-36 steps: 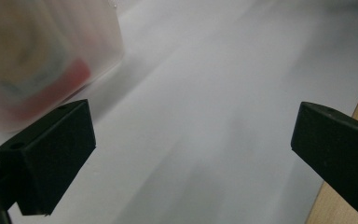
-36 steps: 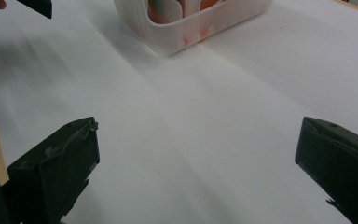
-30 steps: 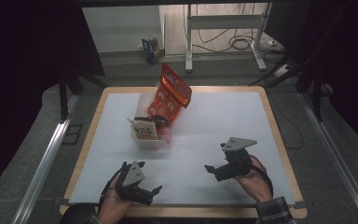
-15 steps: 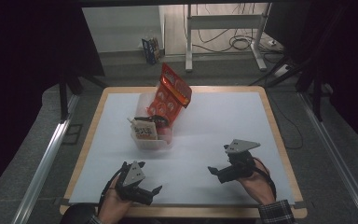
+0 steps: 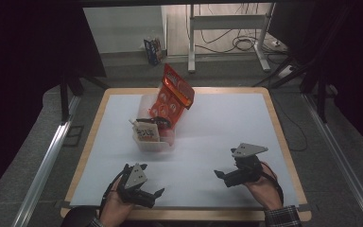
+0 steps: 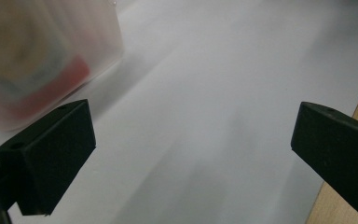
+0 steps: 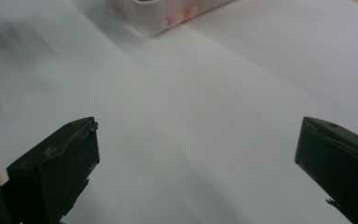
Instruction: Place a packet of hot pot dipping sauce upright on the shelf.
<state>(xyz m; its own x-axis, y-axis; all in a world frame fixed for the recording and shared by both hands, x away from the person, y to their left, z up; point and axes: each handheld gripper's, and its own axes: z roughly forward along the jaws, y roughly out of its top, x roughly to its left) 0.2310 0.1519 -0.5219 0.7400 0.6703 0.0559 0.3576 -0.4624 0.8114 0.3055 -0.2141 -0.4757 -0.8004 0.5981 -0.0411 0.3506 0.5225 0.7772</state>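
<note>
High view: white table (image 5: 227,127), both claws, left (image 5: 157,193) and right (image 5: 218,174), spread, near clear bin (image 5: 153,142)

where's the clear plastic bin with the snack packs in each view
High view: the clear plastic bin stands left of centre on the white mat, ahead of both tongs.
Left gripper view: its frosted wall takes the upper left corner, blurred, above the left-hand jaw.
Right gripper view: its lower edge shows at the top, a little left of centre.
Shared landmark: the white mat, with the table's wooden rim beside it.
</note>
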